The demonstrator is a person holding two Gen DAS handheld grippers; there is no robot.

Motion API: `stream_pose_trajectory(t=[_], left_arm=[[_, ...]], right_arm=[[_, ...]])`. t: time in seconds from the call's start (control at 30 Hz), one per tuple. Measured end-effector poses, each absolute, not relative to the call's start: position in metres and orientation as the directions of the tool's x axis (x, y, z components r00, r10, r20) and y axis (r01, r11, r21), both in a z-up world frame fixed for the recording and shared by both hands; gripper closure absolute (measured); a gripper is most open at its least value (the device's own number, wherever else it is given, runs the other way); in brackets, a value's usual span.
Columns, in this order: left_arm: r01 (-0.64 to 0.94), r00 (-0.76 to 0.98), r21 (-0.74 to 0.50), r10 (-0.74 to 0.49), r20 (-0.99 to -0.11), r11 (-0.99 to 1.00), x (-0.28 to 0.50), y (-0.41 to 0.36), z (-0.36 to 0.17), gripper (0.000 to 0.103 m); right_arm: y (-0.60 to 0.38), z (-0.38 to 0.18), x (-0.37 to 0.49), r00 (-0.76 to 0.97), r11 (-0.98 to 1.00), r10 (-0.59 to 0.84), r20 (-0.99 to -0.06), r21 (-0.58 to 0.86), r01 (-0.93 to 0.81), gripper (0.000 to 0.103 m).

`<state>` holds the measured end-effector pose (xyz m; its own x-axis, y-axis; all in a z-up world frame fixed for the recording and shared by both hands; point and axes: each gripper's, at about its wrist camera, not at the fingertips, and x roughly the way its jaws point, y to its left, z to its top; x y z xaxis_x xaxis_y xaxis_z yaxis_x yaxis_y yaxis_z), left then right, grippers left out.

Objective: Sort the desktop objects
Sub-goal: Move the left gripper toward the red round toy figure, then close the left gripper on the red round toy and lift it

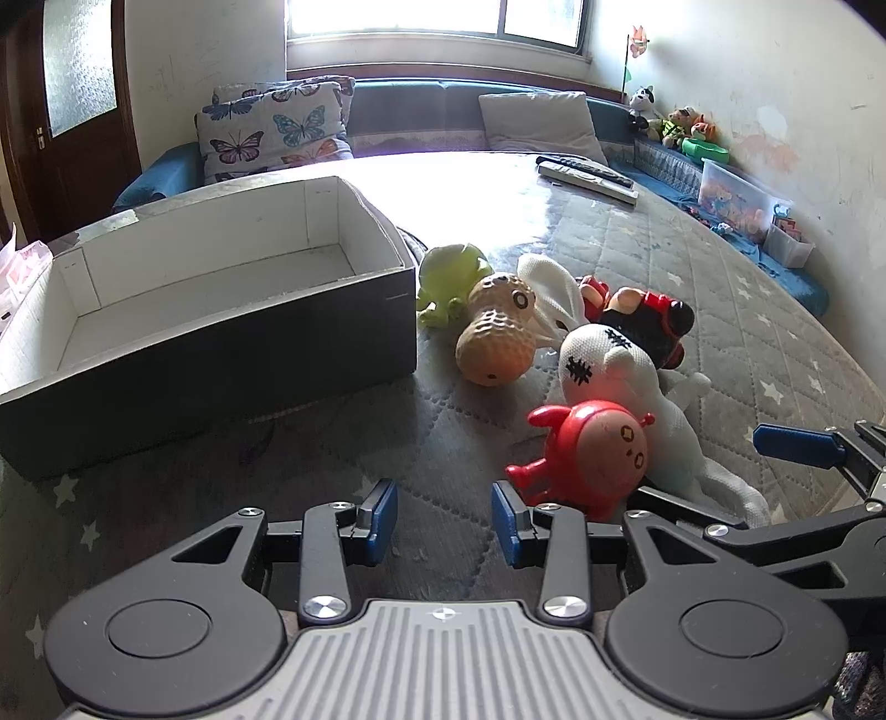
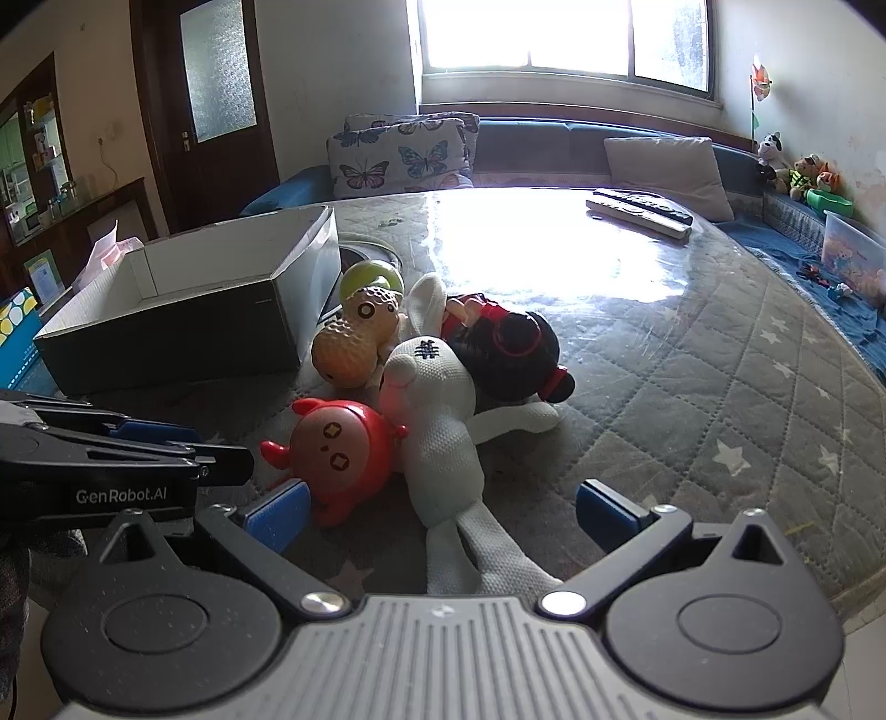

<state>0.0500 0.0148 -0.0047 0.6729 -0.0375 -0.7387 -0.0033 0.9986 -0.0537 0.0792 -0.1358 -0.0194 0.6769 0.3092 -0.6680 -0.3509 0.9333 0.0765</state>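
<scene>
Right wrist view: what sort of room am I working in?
Likely a home living room or playroom: a sofa with a butterfly cushion under a window, and soft toys along the wall.

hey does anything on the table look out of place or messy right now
Yes: the toys lie jumbled in a heap beside the box, which holds none. The white doll sprawls over the black one. No damage or spills show.

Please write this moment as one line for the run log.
left gripper: open, empty | right gripper: open, astride white plush | box: empty
</scene>
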Motion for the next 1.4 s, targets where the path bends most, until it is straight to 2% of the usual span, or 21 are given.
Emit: stream_pose_trajectory(t=[0.43,0.77,0.87,1.4], left_arm=[[0.019,0.690,-0.122,-0.101,-0.716,0.992,0.058,0.026,0.009,0.063],[0.171,0.695,-0.173,-0.243,-0.677,0.970,0.061,0.017,0.024,0.063],[0.198,0.686,-0.180,-0.267,-0.676,0.964,0.065,0.016,0.022,0.063],[0.229,0.576,-0.392,-0.449,-0.683,0.891,0.091,0.033,0.004,0.062]], right_arm=[[-0.135,-0.014,0.083,0.666,0.910,0.369,-0.648,0.106,-0.401,0.008],[-0.116,-0.007,0.067,0.632,0.835,0.487,-0.602,0.108,-0.540,0.011],[-0.109,-0.008,0.067,0.618,0.821,0.502,-0.605,0.111,-0.559,0.016],[-0.099,-0.027,0.087,0.576,0.821,0.498,-0.648,0.138,-0.554,0.025]])
